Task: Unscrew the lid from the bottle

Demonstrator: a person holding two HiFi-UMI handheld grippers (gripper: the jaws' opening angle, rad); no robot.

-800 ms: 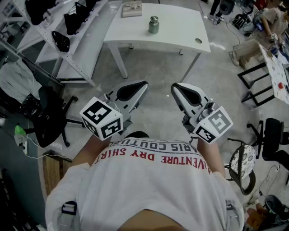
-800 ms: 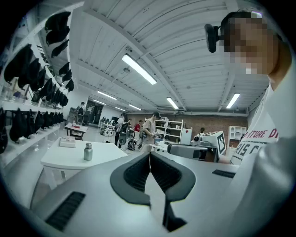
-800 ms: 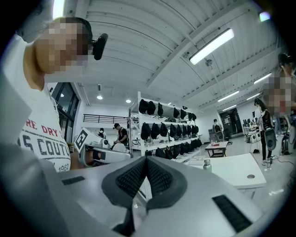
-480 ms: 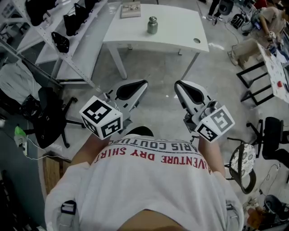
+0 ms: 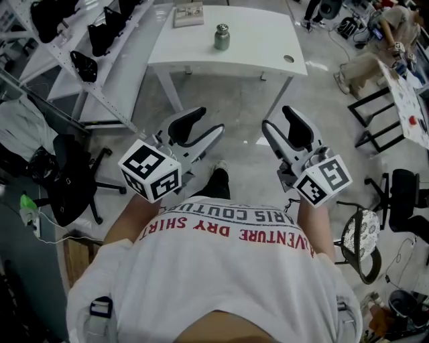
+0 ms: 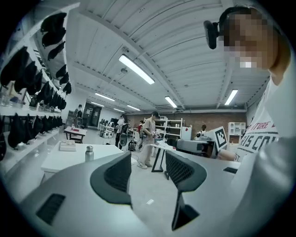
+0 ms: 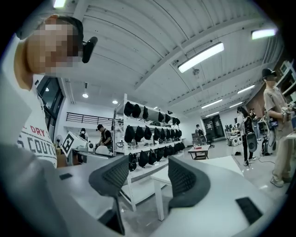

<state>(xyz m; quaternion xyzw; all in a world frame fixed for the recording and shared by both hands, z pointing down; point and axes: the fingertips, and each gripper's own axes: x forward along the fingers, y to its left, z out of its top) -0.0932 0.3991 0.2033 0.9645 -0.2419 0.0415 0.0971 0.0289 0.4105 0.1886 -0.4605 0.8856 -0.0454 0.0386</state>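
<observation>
A small metal bottle [image 5: 222, 37] with its lid on stands upright on the white table [image 5: 255, 40], far ahead across bare floor. It shows again in the left gripper view, as the bottle [image 6: 89, 153], left of the jaws. My left gripper [image 5: 206, 124] and right gripper [image 5: 281, 120] are held side by side in front of the person's chest, well short of the table. Both are open with nothing between the pads. The left gripper [image 6: 148, 167] looks across the room; the right gripper [image 7: 147, 170] faces a shelf rack.
A flat box [image 5: 189, 13] lies at the table's far left corner. A shelf rack [image 5: 87, 63] with dark items runs along the left, with an office chair [image 5: 67, 181] below it. Black frames [image 5: 382, 127] and chairs stand at the right. People [image 6: 149, 139] stand in the background.
The jaws of both grippers have spread apart from nearly together. Both grippers shifted slightly forward, and a foot now shows on the floor between them.
</observation>
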